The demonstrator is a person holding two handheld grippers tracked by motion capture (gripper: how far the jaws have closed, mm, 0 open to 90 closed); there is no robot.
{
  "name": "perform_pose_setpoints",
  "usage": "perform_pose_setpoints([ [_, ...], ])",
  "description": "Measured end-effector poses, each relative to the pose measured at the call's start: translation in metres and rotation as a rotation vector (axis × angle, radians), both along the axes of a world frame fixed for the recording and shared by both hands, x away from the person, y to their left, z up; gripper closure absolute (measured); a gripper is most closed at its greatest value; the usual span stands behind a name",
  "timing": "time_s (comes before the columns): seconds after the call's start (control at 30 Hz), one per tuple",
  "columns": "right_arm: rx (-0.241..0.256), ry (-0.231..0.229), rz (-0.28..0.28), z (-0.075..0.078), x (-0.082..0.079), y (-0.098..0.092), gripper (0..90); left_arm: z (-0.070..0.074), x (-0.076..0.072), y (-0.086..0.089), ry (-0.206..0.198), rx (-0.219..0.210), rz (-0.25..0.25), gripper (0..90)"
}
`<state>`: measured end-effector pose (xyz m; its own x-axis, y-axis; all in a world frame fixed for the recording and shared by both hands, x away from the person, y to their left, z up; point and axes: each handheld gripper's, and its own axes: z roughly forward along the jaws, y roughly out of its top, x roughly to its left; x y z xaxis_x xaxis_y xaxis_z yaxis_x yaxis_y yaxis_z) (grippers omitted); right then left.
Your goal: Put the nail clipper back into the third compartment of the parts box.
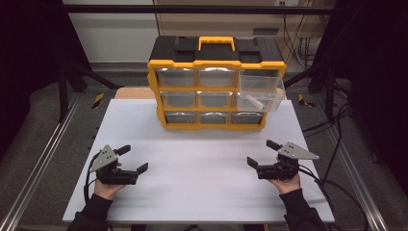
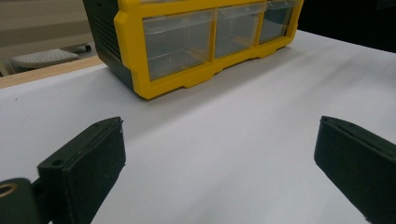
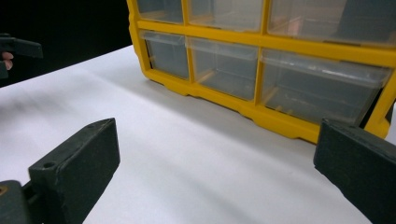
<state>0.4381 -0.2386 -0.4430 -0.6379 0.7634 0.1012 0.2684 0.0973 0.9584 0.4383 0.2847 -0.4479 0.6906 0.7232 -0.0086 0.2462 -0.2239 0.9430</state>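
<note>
This looks like a lab or a recording rig set up for tests. A white desk (image 1: 202,192) stands inside a frame of black metal bars (image 1: 192,8), with aluminium rails (image 1: 43,159) along both sides. Bundles of black cables (image 1: 337,144) trail over the grey floor (image 1: 43,110), marked with yellow-and-black hazard tape (image 1: 97,100). A yellow-and-black parts organiser (image 1: 216,84) stands on the desk.

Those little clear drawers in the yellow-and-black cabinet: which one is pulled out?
The top-right clear plastic drawer in the yellow-and-black drawer cabinet. It juts forward past the yellow frame, tilted slightly down, while the other eight sit flush in their slots.
</note>
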Motion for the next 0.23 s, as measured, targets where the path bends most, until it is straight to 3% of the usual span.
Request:
perform_pose_setpoints([
  [0.23,0.012,-0.009,-0.011,-0.0071,0.0007,-0.0068,1.1,-0.0006,0.0006,-0.0011,0.001,0.006,0.001,2.0],
])
